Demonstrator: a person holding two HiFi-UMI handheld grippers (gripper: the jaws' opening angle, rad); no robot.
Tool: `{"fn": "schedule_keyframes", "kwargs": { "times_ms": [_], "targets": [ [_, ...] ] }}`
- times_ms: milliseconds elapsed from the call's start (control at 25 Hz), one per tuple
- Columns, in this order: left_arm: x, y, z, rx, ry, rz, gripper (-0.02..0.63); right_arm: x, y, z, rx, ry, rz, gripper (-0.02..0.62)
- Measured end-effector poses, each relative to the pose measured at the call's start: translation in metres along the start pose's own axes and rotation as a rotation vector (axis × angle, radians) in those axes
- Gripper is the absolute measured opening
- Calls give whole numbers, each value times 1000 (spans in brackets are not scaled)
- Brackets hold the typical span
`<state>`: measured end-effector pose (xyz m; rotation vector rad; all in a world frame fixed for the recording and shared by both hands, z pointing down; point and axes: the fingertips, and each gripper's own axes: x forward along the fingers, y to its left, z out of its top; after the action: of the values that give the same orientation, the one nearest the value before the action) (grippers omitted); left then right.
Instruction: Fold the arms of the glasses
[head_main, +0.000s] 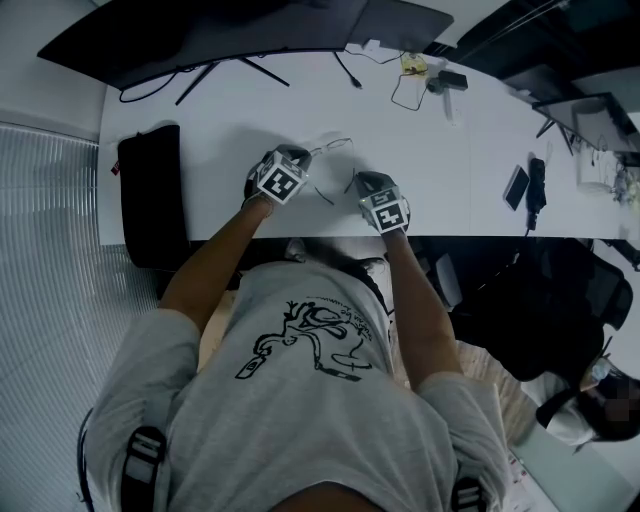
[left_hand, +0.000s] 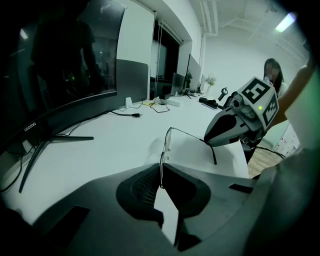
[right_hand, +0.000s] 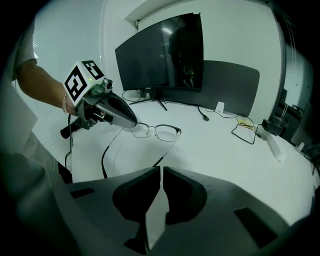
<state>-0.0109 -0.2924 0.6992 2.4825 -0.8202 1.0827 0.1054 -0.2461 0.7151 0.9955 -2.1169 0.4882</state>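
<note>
A thin metal-rimmed pair of glasses (head_main: 335, 150) is on the white table (head_main: 200, 110), its lenses facing away from me. My left gripper (head_main: 301, 155) is shut on the frame's left end; in the left gripper view the rim (left_hand: 167, 142) runs straight into the closed jaws (left_hand: 161, 172). The right gripper (head_main: 361, 181) is at the tip of the right temple arm (right_hand: 167, 150). That arm ends between its nearly closed jaws (right_hand: 161, 169). The left temple arm (right_hand: 106, 155) hangs free, still unfolded, below the left gripper (right_hand: 132, 123).
A curved monitor (head_main: 200, 35) stands at the table's far edge. A black case (head_main: 150, 195) lies at the left end. Loose cables (head_main: 408, 90) and a phone (head_main: 517, 187) lie to the right. Another person (left_hand: 273, 75) stands far off. The table's near edge is just under my hands.
</note>
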Motion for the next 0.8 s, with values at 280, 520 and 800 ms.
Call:
{"fn": "schedule_keyframes", "kwargs": {
  "times_ms": [280, 520, 800],
  "targets": [
    [-1, -4, 0, 4, 3, -6, 37, 3, 7, 6, -8, -3, 20, 31],
    [-3, -7, -3, 11, 7, -8, 37, 6, 14, 7, -20, -3, 40, 41],
    [-4, -11, -5, 8, 9, -12, 37, 8, 21, 10, -30, -3, 54, 57]
  ]
}}
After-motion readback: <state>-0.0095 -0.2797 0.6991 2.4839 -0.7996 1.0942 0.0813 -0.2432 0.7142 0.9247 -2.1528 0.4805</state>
